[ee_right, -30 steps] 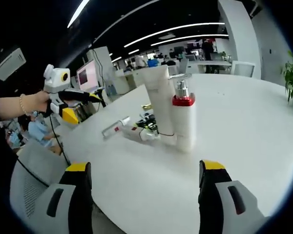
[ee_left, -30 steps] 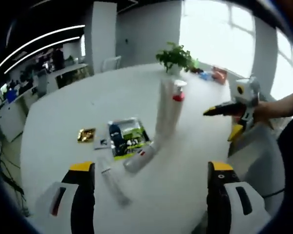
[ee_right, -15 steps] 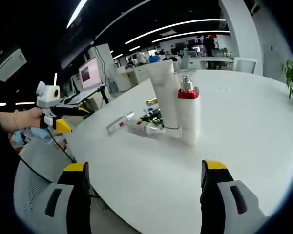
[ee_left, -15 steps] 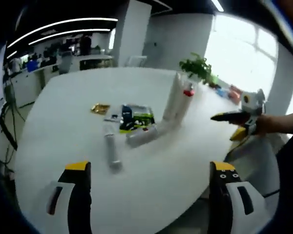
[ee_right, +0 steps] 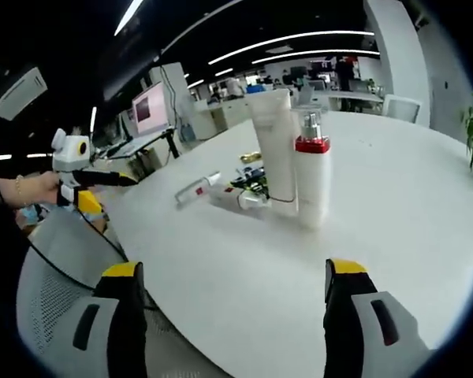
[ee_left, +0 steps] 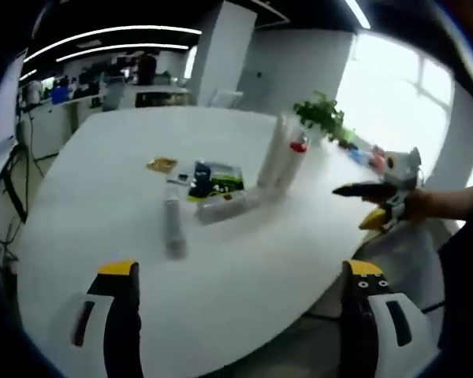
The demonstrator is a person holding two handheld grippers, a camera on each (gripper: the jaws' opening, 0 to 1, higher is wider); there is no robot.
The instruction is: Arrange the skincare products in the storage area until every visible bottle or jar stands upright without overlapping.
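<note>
over the last second both claws have drawn back from the products, so the cluster sits smaller and farther off in the left gripper view, and none of the items themselves appear to have shifted on the white surface (ee_left: 244,268). that reads as a pause between picks, not progress: the tall white tube (ee_right: 274,146) and the red-collared pump bottle (ee_right: 312,177) stand upright and touching side by side, while 2 items lie flat, a white bottle (ee_left: 221,206) on its side just beside the standing pair and a slim clear tube (ee_left: 172,228) nearer the left claw, with a dark-and-green packet (ee_left: 217,179) and a small gold packet (ee_left: 162,164) behind them. so the job looks roughly half done, with the 2 lying pieces to be stood up apart from the rest. the left claw (ee_left: 240,319) is spread wide, holding and touching nothing, well short of the slim tube. the right claw (ee_right: 235,319) is likewise wide and empty, hovering off the surface edge.
</note>
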